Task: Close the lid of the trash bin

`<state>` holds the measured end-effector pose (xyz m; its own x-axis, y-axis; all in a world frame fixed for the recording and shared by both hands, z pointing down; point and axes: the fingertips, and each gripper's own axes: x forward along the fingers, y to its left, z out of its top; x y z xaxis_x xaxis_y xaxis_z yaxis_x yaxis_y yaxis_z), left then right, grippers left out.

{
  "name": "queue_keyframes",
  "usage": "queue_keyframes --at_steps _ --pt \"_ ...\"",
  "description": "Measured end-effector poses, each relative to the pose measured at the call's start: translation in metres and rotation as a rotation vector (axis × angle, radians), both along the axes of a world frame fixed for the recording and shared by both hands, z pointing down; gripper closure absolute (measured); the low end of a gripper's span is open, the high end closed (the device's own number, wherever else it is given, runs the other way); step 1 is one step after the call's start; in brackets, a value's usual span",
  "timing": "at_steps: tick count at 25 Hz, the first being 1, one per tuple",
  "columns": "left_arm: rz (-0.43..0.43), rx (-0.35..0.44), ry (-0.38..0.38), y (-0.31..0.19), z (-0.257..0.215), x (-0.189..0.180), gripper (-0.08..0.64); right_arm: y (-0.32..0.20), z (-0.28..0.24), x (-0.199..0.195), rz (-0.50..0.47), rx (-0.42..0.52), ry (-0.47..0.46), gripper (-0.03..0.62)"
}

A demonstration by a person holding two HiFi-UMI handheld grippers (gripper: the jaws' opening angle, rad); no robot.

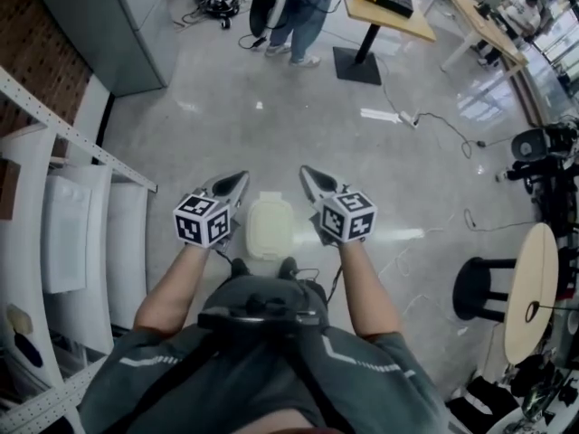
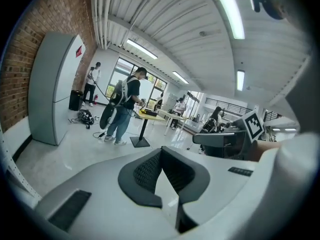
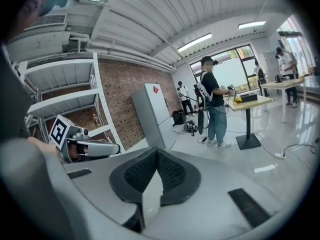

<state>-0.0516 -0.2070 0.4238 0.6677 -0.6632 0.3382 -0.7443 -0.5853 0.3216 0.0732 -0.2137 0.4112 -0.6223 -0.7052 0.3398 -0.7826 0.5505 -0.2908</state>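
Cream trash bin (image 1: 269, 227) is seen from above in the head view, on the floor (image 1: 271, 107) between the left gripper (image 1: 241, 180) and the right gripper (image 1: 306, 173), just nearer than their tips. In the left gripper view, the jaws are pressed together. In the right gripper view, the jaws are likewise brought together.

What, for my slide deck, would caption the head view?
Person holds shut left gripper and shut right gripper flanking a cream trash bin, seen from above.
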Motion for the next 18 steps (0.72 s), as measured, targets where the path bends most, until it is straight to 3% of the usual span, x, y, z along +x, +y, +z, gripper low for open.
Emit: queue_keyframes --at_steps 8,18 --pt "0.033 0.157 0.044 -0.003 -0.075 0.006 0.561 0.006 -0.082 0.007 -0.026 0.170 -0.034 0.589" --pt "0.028 0.276 0.029 0.000 -0.121 -0.003 0.561 0.012 -0.127 0.014 0.004 0.272 -0.078 0.591"
